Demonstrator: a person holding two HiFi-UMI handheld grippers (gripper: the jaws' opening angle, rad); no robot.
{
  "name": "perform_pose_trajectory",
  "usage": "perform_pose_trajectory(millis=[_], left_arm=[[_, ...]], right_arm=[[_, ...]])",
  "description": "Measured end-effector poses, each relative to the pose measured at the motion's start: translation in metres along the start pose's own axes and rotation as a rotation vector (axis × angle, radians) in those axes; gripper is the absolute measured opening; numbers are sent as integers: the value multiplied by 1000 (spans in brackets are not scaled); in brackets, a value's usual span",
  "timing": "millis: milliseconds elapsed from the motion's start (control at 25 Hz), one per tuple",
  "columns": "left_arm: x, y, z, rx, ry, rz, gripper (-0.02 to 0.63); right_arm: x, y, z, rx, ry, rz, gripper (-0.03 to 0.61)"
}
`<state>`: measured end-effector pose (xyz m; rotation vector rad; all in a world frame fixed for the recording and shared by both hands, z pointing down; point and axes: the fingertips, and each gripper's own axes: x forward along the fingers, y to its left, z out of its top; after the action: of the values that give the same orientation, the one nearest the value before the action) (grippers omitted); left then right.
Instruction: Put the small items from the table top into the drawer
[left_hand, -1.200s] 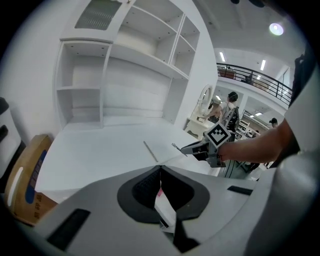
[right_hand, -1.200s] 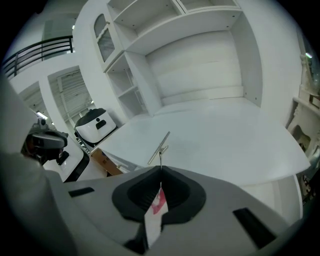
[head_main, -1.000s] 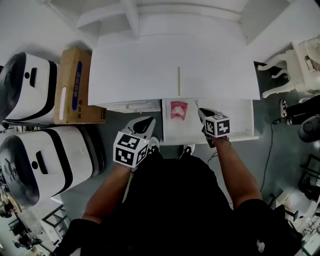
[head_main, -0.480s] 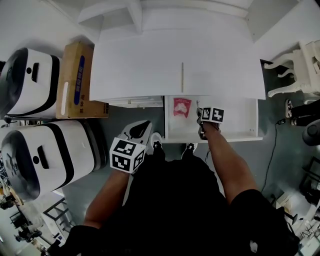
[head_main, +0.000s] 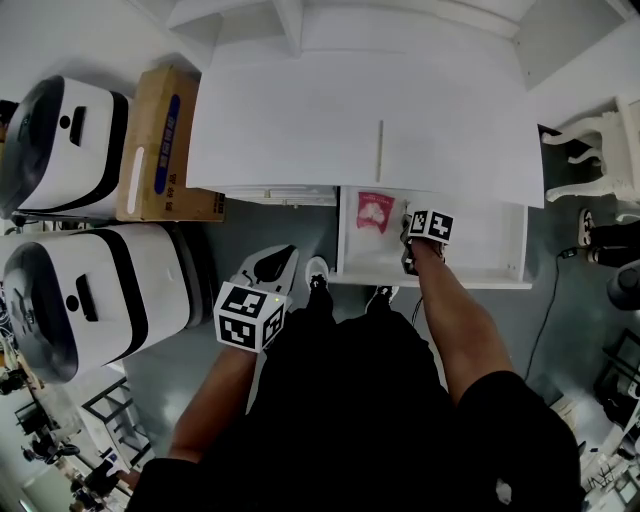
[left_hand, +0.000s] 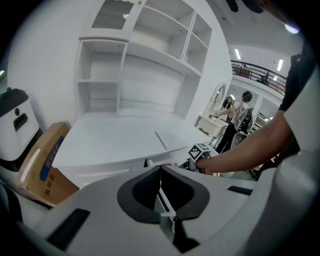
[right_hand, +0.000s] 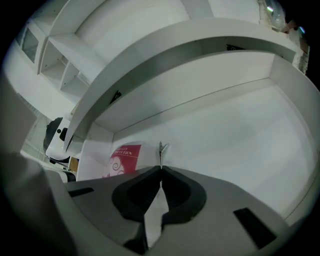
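Placing step: the right tool (right_hand: 161, 169), pinching a thin silvery strip (right_hand: 161, 148), is inside the open white drawer (head_main: 480, 240). Next, release it (gently). The left tool (left_hand: 160, 167) is closed and empty.

Grippers closed — right arm extended.
My left gripper (left_hand: 160, 169) hangs low, jaws together; right gripper (right_hand: 161, 171) pinches a thin metal piece (right_hand: 161, 148).

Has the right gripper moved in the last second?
Yes. The right gripper, shut on a thin metal piece, has gone deeper into the open drawer, away from its front edge, nearer the red packet.
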<state>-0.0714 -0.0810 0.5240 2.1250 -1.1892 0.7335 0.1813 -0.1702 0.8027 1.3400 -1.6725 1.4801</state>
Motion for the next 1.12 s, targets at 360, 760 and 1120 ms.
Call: perform_pose_trajectory(millis=[360, 760, 1120], left_arm=[[-4, 4, -3, 5, 6, -4, 11], [3, -8, 10, 62, -25, -71, 11], [10, -17, 27, 101, -54, -131, 11]], right_arm=[[2, 8, 1, -15, 5, 21, 34], [-27, 13, 2, -39, -22, 37, 34], [-84, 54, 19, -128, -119, 114, 34]])
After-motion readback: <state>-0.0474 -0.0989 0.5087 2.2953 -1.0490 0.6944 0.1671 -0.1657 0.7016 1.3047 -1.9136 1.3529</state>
